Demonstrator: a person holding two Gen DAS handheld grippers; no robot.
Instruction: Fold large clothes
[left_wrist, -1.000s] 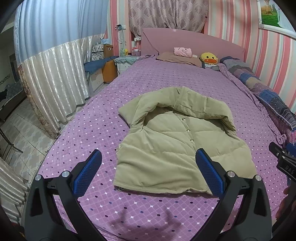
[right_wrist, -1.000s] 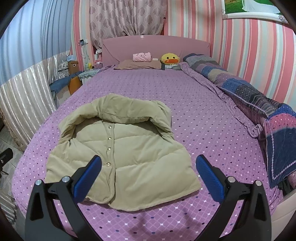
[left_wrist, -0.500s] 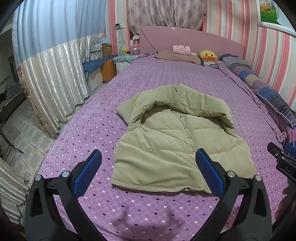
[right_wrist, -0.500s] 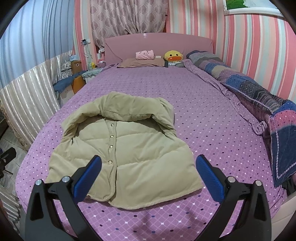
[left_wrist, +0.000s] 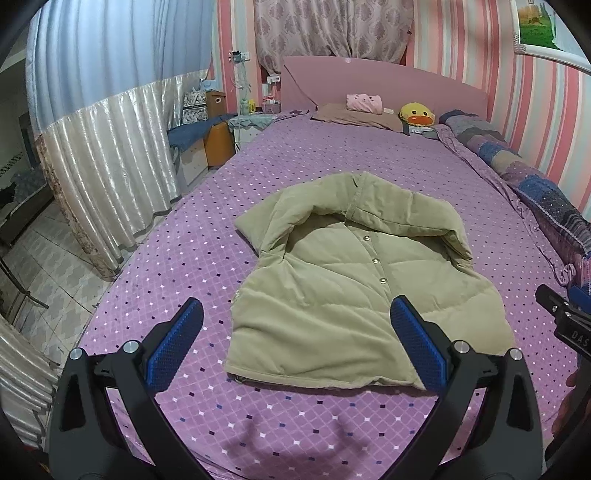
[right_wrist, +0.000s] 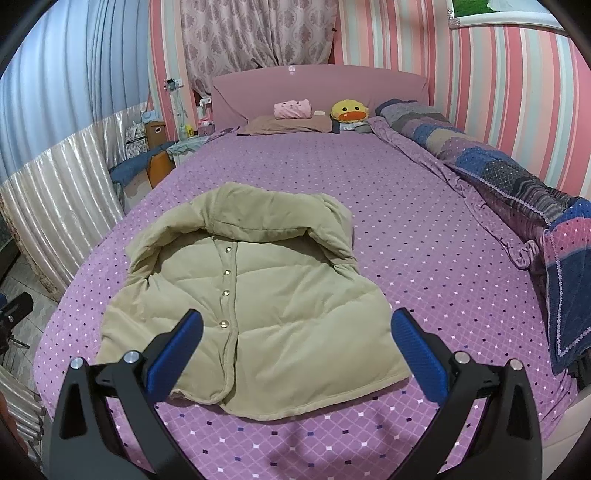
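A khaki padded vest (left_wrist: 354, 295) is lying flat on the purple diamond-print bedspread (left_wrist: 184, 251), close to the foot edge of the bed, its hem facing the person and its wide collar or hood (left_wrist: 354, 203) pointing toward the pink headboard (left_wrist: 388, 85). The snap placket is running up the middle and looks done up.

The left gripper (left_wrist: 295, 343) is hovering over the foot edge, its blue-padded fingers spread wide and holding nothing; the right gripper (right_wrist: 295, 347) is hovering likewise, spread and empty, above the hem. In the left view, the tip of the other tool is showing at the right edge.

The vest is probably light for its bulk, soft and springy: quilted filling tends to puff back, so folds may need pressing down. The shell looks smooth and could be slipping between pads, so a pinch taking the stitched hem or side seam, where layers are bunching thickly, seems safer than a bite into the puffy panel. The two lower corners are looking like the natural holds.

Open bedspread is stretching on both sides and well toward the pillows (right_wrist: 291, 123) and the duck plush (right_wrist: 349, 110). A patchwork quilt (right_wrist: 517, 184) is lining the right edge; on the left the bed is dropping off toward curtains (left_wrist: 103, 155) and tiled floor (left_wrist: 48, 251).
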